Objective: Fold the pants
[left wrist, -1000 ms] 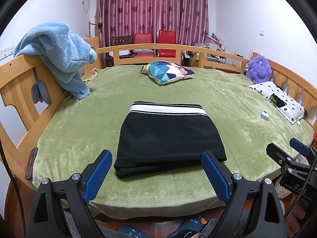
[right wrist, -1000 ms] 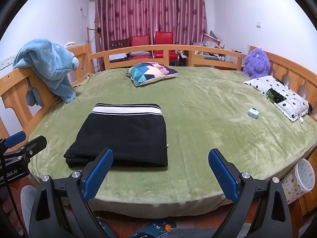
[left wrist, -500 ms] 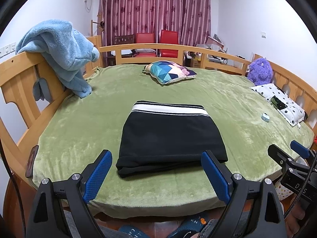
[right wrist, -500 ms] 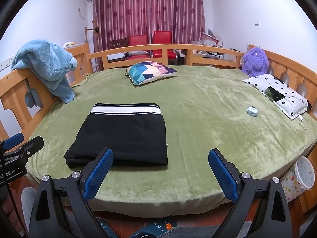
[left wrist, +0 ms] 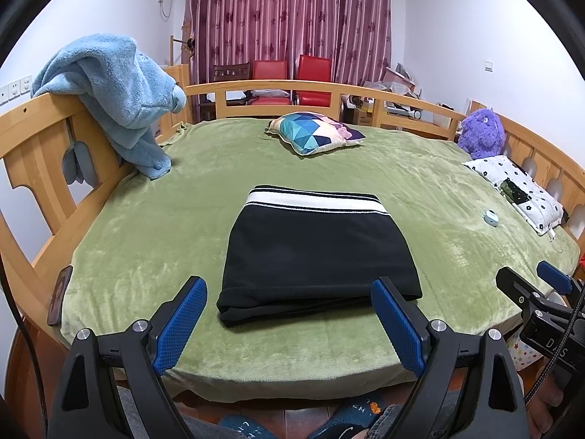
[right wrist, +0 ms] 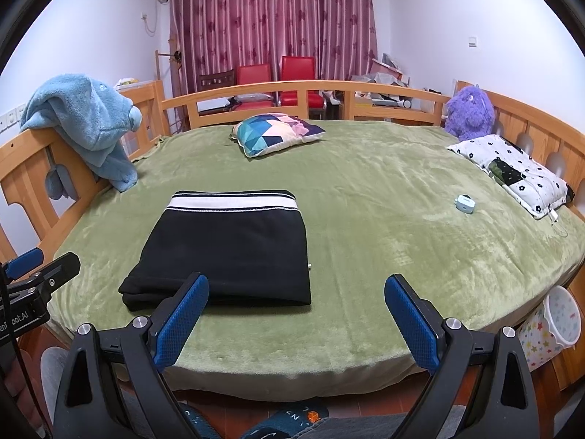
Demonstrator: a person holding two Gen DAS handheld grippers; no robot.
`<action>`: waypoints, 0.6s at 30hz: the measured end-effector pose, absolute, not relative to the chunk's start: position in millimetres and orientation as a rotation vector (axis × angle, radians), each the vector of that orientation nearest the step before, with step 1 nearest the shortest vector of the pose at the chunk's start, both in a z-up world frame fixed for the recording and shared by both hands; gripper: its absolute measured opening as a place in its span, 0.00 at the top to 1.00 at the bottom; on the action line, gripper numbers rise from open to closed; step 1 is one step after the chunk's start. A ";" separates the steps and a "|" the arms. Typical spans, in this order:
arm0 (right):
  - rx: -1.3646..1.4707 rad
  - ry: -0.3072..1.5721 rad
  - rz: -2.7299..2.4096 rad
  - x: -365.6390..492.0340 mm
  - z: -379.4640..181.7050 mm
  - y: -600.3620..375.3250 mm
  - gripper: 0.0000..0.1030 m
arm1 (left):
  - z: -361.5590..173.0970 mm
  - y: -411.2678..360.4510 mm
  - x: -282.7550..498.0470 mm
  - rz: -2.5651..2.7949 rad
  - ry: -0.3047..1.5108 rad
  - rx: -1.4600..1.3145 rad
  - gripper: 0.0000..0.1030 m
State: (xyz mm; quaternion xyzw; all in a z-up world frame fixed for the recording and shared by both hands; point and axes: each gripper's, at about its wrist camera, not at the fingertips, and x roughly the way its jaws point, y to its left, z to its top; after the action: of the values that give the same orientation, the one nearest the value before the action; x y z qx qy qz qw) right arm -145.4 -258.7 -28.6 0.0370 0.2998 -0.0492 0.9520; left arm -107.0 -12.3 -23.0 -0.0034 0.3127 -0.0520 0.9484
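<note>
Black folded pants with a white striped waistband [left wrist: 318, 252] lie on the green plush bedspread [left wrist: 146, 241], waistband farthest away, ahead of the left gripper [left wrist: 289, 323]; the right gripper [right wrist: 296, 320] sits rightward. Both have fingers apart, empty.

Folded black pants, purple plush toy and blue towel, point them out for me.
folded black pants [left wrist: 318, 252], left wrist view, middle of top layer
purple plush toy [right wrist: 470, 111], right wrist view, its body
blue towel [left wrist: 117, 87], left wrist view, draped bulk
</note>
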 end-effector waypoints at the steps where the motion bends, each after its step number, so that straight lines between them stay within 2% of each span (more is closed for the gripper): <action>1: 0.075 0.609 -0.101 -146.0 -28.6 -257.7 0.07 | -22.8 -12.9 -107.3 -0.106 0.637 -0.008 0.11; 18: 0.075 0.607 -0.103 -147.3 -28.4 -254.4 0.07 | -22.2 -10.8 -112.3 -0.098 0.629 -0.019 0.11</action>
State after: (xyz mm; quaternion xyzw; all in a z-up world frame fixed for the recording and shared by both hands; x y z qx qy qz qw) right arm -147.3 -254.4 -28.4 0.0368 0.2984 -0.0506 0.9524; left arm -112.3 -10.8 -22.2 -0.0095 0.3092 -0.0483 0.9497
